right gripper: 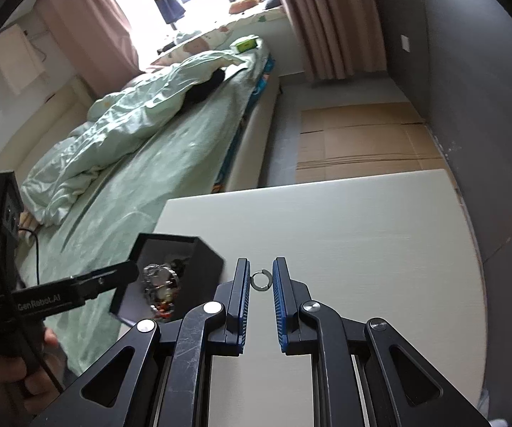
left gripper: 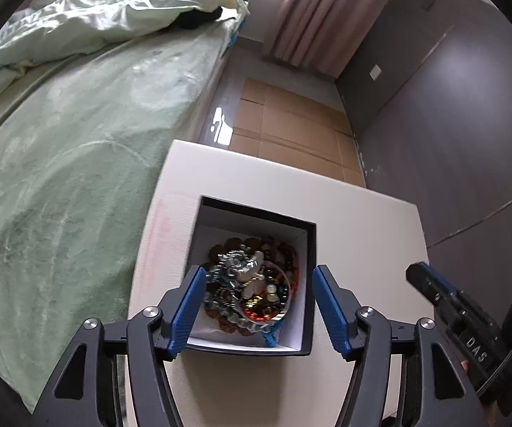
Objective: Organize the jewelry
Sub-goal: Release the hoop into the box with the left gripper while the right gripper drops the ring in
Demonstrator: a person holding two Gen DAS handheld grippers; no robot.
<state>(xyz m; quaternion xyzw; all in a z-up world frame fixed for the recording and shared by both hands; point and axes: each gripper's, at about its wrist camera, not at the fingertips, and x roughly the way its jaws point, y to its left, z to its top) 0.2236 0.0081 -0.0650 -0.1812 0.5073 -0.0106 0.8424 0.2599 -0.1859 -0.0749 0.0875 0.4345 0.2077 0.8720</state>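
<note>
A black box (left gripper: 307,284) with a white lining stands on the white table (left gripper: 362,220); it holds a tangled heap of bead bracelets and chains (left gripper: 252,284). My left gripper (left gripper: 259,275) is open, its blue pads on either side of the box just above it. In the right wrist view the box (right gripper: 202,259) is at the left with jewelry (right gripper: 160,284) showing inside. A small silver ring (right gripper: 261,280) lies on the table between the fingers of my right gripper (right gripper: 260,277), which is part open around it. The ring's touch with the pads is unclear.
A bed with a green cover (left gripper: 71,149) runs along the table's left side. Flat cardboard (left gripper: 291,121) lies on the floor beyond the table, and a grey wall (left gripper: 451,106) stands to the right. The right gripper's body (left gripper: 451,306) shows at the left wrist view's right edge.
</note>
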